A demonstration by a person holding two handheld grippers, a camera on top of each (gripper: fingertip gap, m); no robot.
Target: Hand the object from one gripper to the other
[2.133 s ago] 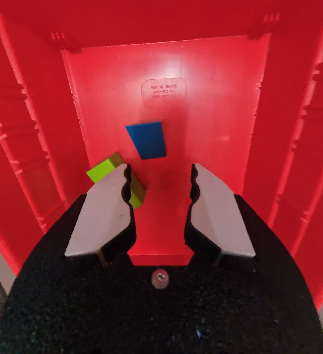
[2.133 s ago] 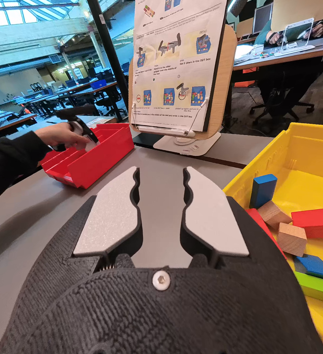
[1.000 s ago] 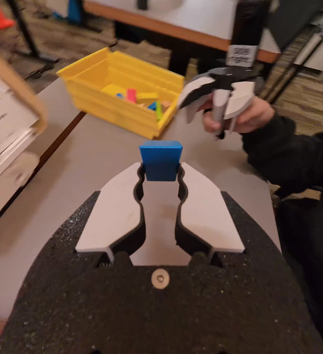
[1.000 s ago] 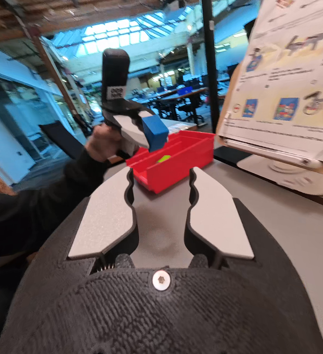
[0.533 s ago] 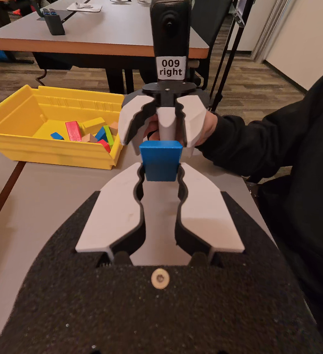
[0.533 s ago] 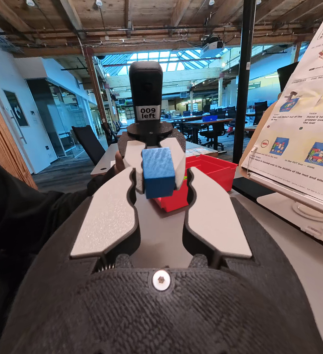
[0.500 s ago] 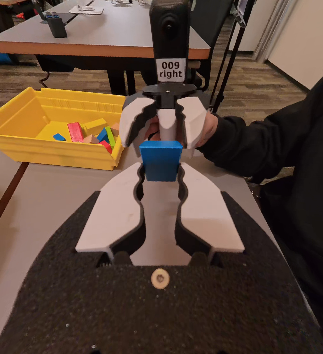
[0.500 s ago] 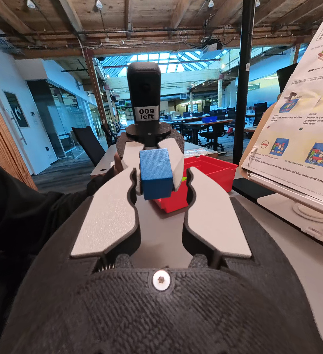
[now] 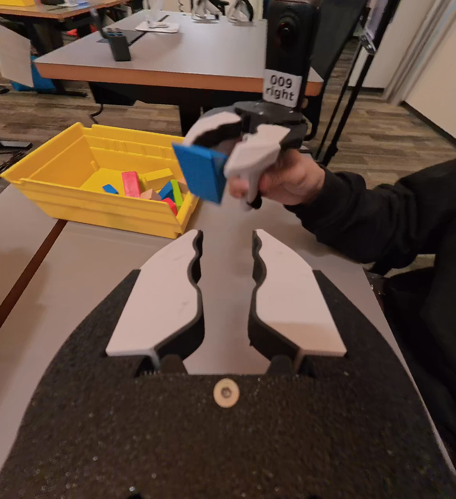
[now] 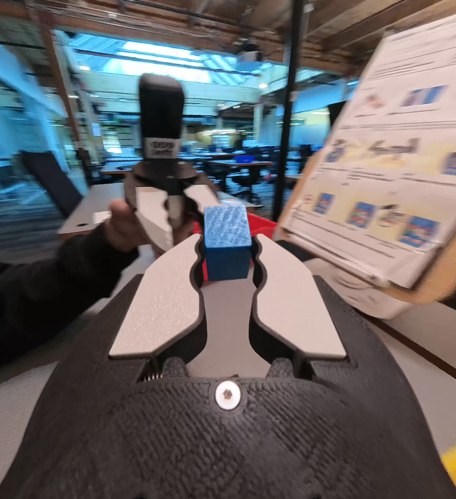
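Between the two white fingers [image 10: 281, 272] of the right claw [image 10: 227, 243] a blue block [image 10: 226, 243] is sitting, and both pads are pressing on its sides. It is being held up in the air above the grey bench [image 9: 92, 259], close to the yellow bin [image 9: 59, 167] full of other blocks. The left claw [image 9: 227, 235] is holding nothing; its fingers are standing a little way apart with only bench showing between them. So the pass looks done, and the block is now resting with the right claw alone.

What could go wrong? The block is sticking far out past the fingertips, so only its back part is being squeezed. A quick swing or a bump on the bin wall could be twisting it loose, and then it would be falling onto the bench or the floor. The right view is looking blurry, so the hand is likely moving fast, which makes a slip more likely. The paper stand [image 10: 383, 189] is also sitting near on the right side, and a wide turn could be knocking it
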